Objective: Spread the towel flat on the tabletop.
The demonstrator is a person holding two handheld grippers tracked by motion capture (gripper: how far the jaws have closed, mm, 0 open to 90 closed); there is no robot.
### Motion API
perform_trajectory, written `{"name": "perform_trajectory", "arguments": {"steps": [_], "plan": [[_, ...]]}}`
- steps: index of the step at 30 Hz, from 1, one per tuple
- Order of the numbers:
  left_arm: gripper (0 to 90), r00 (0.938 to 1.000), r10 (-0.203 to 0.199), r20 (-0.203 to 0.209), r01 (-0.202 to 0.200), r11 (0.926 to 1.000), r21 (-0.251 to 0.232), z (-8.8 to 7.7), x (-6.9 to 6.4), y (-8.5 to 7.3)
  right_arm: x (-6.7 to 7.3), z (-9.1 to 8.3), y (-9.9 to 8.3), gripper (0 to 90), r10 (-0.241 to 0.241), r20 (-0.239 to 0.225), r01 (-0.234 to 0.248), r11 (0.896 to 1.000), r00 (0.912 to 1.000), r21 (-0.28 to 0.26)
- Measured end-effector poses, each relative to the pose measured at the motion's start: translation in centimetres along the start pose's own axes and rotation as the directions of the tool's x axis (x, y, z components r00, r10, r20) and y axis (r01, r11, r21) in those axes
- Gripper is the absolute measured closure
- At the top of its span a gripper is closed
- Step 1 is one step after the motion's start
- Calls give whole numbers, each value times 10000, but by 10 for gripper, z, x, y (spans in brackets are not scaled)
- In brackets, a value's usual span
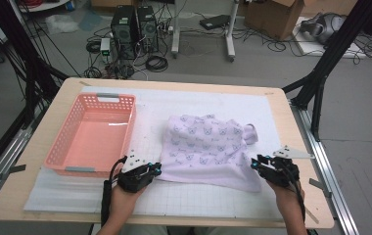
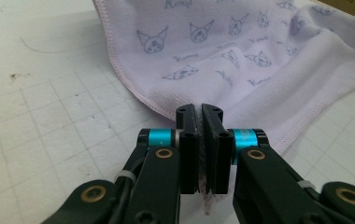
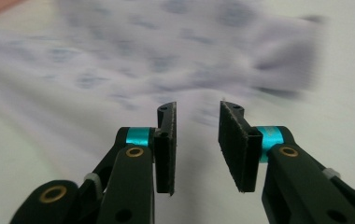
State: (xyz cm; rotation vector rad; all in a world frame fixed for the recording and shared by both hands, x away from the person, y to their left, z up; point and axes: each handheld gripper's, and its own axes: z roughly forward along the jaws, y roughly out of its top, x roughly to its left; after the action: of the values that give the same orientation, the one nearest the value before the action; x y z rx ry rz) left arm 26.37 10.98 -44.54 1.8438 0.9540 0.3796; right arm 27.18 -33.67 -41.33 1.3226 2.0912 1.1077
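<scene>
A lilac cloth (image 1: 208, 147) printed with small cat faces lies rumpled on the white gridded mat (image 1: 189, 196). My left gripper (image 1: 155, 169) is at the cloth's near left corner, and in the left gripper view its jaws (image 2: 202, 112) are shut on the hem of the cloth (image 2: 241, 51). My right gripper (image 1: 258, 162) hovers at the cloth's near right corner. In the right gripper view its jaws (image 3: 197, 112) stand apart with nothing between them, and the cloth (image 3: 166, 60) beyond them is blurred.
An empty pink plastic basket (image 1: 71, 147) stands on the left of the mat. The wooden table edge (image 1: 164, 221) runs along the front. Black frame posts stand at both sides, and computers, cables and boxes lie on the floor behind.
</scene>
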Motion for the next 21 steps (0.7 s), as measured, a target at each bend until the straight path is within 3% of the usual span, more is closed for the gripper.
{"name": "perform_trajectory", "arguments": {"steps": [3, 4, 5, 7, 9, 10, 11, 12, 13, 15, 17, 21], "plan": [[852, 10000, -7, 12, 7, 10000, 20, -1, 0, 0, -9, 4, -8, 624, 381, 29, -382, 9988, 9993, 307], [852, 10000, 25, 11, -25, 10000, 80, -2, 0, -1, -11, 13, -16, 602, 873, -501, -840, 9944, 9949, 642], [852, 10000, 5, 9, -6, 10000, 83, -3, 0, -2, -10, 19, -18, 575, 1060, -863, -995, 9921, 9906, 761], [852, 10000, -58, -38, 58, 10000, 78, -4, 1, -3, -1, 31, -19, 519, 852, -984, -752, 9920, 9915, 1011], [852, 9999, -87, -55, 87, 9999, 76, -5, 1, -4, 12, 36, -16, 494, 329, -573, -269, 9944, 9978, 1023], [852, 9999, -96, -62, 96, 9999, 63, -6, 2, -4, 16, 38, -15, 518, -30, -429, 77, 9940, 9991, 1087], [852, 9999, -128, -61, 129, 9999, 54, -7, 2, -5, 19, 39, -14, 569, -57, -501, 112, 9938, 9987, 1102], [852, 9999, -108, -61, 108, 9999, 53, -7, 1, -5, 21, 39, -14, 662, -2, -554, 64, 9937, 9985, 1118], [852, 9999, -103, -56, 103, 9999, 58, -8, 1, -5, 22, 38, -14, 832, 9, -953, 104, 9929, 9954, 1187], [852, 9999, -103, -38, 103, 9999, 74, -8, 2, -6, 24, 37, -13, 852, -244, -994, 372, 9910, 9947, 1286], [852, 9998, -177, -44, 177, 9998, 5, -12, 2, -6, 22, 28, -11, 870, -750, -280, 787, 9817, 9968, 1736], [854, 9993, -370, -73, 371, 9993, 53, -20, 3, -8, 11, -5, -13, 873, -1277, 917, 1097, 9776, 9876, 1797]]}}
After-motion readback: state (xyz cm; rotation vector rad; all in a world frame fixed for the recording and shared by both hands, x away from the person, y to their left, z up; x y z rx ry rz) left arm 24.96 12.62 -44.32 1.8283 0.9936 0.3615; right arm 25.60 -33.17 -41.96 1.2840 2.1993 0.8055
